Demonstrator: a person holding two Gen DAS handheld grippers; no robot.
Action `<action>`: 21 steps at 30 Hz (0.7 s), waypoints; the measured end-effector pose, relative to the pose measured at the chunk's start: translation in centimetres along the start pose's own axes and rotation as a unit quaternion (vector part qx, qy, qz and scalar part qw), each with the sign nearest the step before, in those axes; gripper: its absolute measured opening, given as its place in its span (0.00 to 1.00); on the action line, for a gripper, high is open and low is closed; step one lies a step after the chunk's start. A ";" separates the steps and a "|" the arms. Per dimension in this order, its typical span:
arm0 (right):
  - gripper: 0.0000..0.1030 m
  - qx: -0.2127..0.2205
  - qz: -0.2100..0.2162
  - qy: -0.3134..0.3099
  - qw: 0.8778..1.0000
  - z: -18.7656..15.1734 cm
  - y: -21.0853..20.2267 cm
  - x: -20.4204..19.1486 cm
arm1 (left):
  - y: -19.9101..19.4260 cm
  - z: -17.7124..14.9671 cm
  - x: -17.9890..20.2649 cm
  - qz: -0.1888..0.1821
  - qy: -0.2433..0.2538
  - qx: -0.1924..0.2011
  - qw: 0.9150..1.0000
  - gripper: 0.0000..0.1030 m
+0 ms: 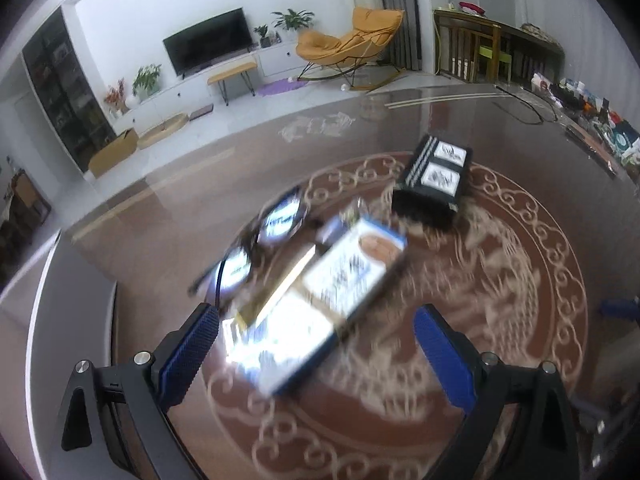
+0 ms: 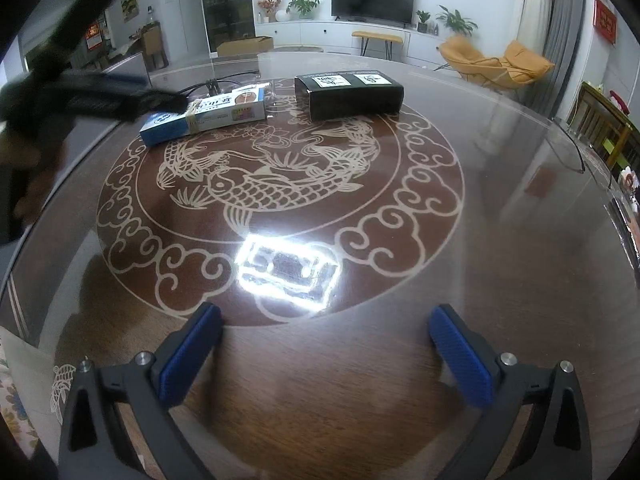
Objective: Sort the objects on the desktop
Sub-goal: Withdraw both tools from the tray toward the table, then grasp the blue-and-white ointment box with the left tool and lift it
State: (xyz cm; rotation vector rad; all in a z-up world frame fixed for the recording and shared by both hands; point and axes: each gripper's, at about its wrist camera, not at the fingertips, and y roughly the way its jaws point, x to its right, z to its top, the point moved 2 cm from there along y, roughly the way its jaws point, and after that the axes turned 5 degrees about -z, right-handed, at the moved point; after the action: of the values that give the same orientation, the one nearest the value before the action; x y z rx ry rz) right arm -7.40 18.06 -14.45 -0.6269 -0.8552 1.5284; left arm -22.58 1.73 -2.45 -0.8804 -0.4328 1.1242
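Note:
A blue and white box (image 1: 320, 300) lies on the glass-topped round table (image 1: 500, 288), blurred in the left wrist view; it also shows far left in the right wrist view (image 2: 208, 114). My left gripper (image 1: 316, 320) is open just above it, fingers either side. A black box (image 1: 434, 178) with white labels lies beyond; it shows in the right wrist view (image 2: 350, 94). A pair of glasses (image 1: 264, 236) lies left of the blue box. My right gripper (image 2: 326, 320) is open and empty over the table's near part. The left gripper (image 2: 92, 96) appears blurred there.
Clutter of small items (image 1: 592, 108) lines the table's far right edge. A black cable (image 1: 528, 108) runs across the far side. A bright lamp reflection (image 2: 288, 268) sits on the glass near my right gripper.

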 end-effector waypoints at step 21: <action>1.00 0.000 0.000 0.000 1.000 0.0 0.1 0.0 | 5.2 -1.0 0.0 -0.115 0.005 -0.064 0.991 0.82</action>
State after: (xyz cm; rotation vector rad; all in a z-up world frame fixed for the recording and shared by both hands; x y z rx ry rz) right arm -7.48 18.07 -14.48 -0.6269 -0.8549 1.5287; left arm -24.95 2.15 -7.21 -0.9214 -0.5881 0.8865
